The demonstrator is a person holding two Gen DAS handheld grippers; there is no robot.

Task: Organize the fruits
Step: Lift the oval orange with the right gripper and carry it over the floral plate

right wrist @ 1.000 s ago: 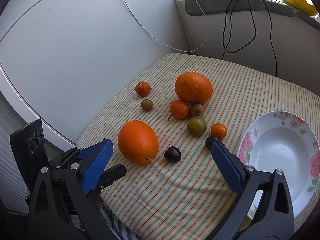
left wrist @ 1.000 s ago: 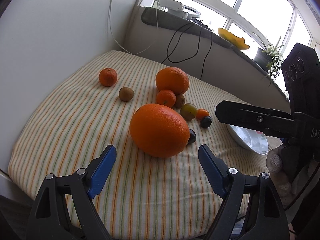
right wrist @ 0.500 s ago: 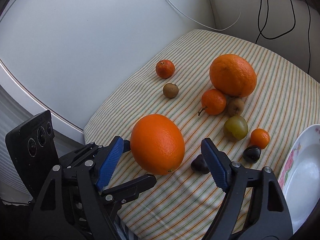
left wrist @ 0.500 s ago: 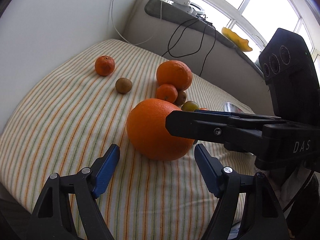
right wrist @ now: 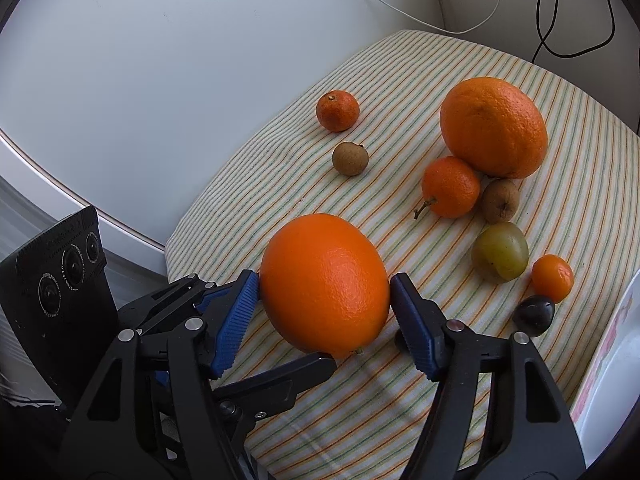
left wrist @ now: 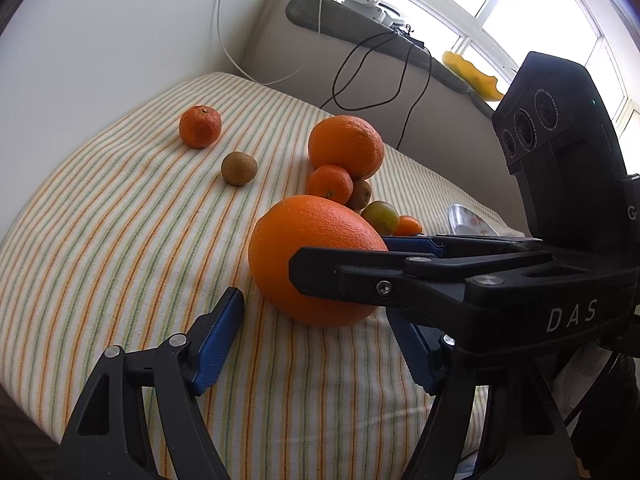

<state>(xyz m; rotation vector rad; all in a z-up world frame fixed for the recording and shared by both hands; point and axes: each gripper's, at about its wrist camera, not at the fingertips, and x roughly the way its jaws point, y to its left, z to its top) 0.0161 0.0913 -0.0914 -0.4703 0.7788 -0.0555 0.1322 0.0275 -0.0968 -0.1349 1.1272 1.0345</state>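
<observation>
Right wrist view shows the right tongs (right wrist: 325,312) set around the large orange (right wrist: 325,284), one blue pad on each side of it. The left pad touches the skin; the right pad is at the skin or just beside it, so I judge the grip is closing and not yet firm. The orange rests on the striped cloth (right wrist: 400,208) of the desk, at the near edge.

Taking the large orange as landmark: a second big orange (right wrist: 494,126) lies beyond it to the right, with a mandarin (right wrist: 451,187) and a brown fruit (right wrist: 500,199) touching each other just before that one. A green fruit (right wrist: 500,252), a tiny orange fruit (right wrist: 552,278) and a dark plum (right wrist: 534,315) lie to its right. A plate (right wrist: 612,360) shows at the right border, past the plum.

The left tongs (left wrist: 316,344) stay apart and hold nothing, just before the orange (left wrist: 316,260), with the right tool crossing in front of them.

The step in hand, I think, is grasping the first fruit. The next move calls for a full squeeze, then a lift straight up and a carry to the right toward the plate, over the small fruits.

The orange is slightly oval. Its long axis runs from upper left to lower right in the right wrist view, slanted to the line between the pads. A small nub shows at its lower end, pointing toward the camera.
</observation>
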